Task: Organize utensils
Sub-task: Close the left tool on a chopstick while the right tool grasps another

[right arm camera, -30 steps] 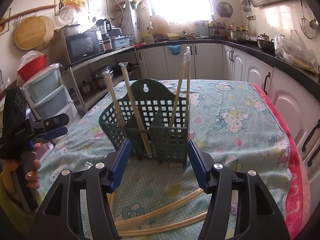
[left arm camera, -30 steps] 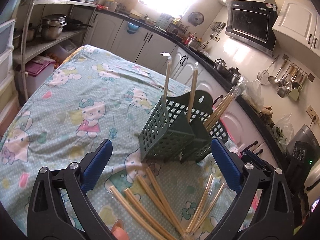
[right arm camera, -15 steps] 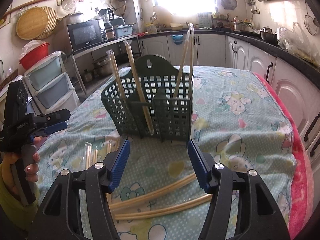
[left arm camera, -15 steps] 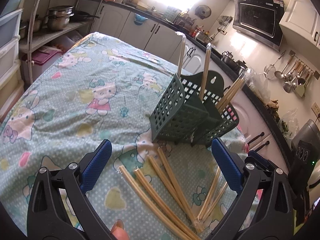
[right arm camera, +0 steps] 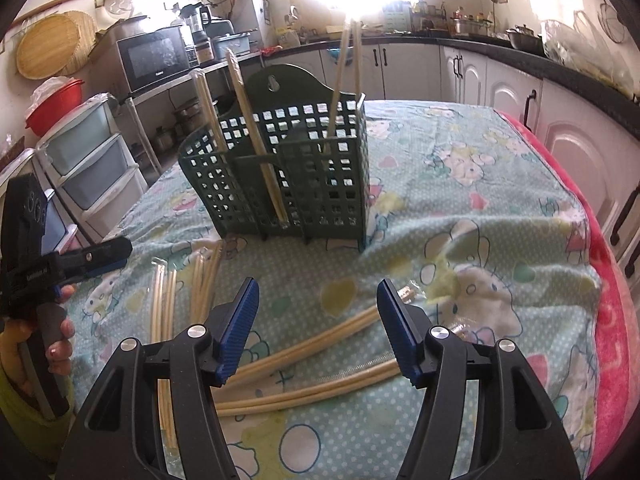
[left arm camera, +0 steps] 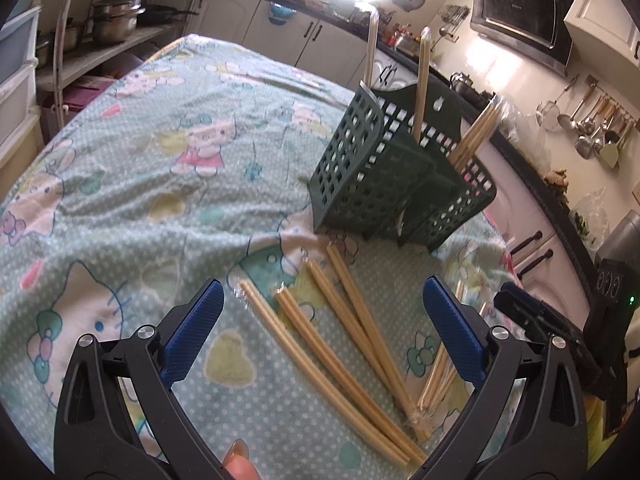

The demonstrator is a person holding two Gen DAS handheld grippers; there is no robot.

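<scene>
A dark green lattice utensil holder stands on the table with wrapped chopstick pairs upright in its compartments. Several wrapped chopstick pairs lie loose on the cloth in front of it; they also show in the right wrist view. My left gripper is open and empty, low over the loose pairs. My right gripper is open and empty, just above two pairs lying crosswise. The right gripper shows at the right edge of the left wrist view, and the left gripper at the left edge of the right wrist view.
The table wears a wrinkled Hello Kitty cloth with a pink blanket edge on one side. Kitchen cabinets, a shelf with pots and plastic drawers surround the table.
Both grippers have tilted down and moved closer to the loose chopsticks on the cloth. Both stayed open. The holder and its chopsticks have not moved.
</scene>
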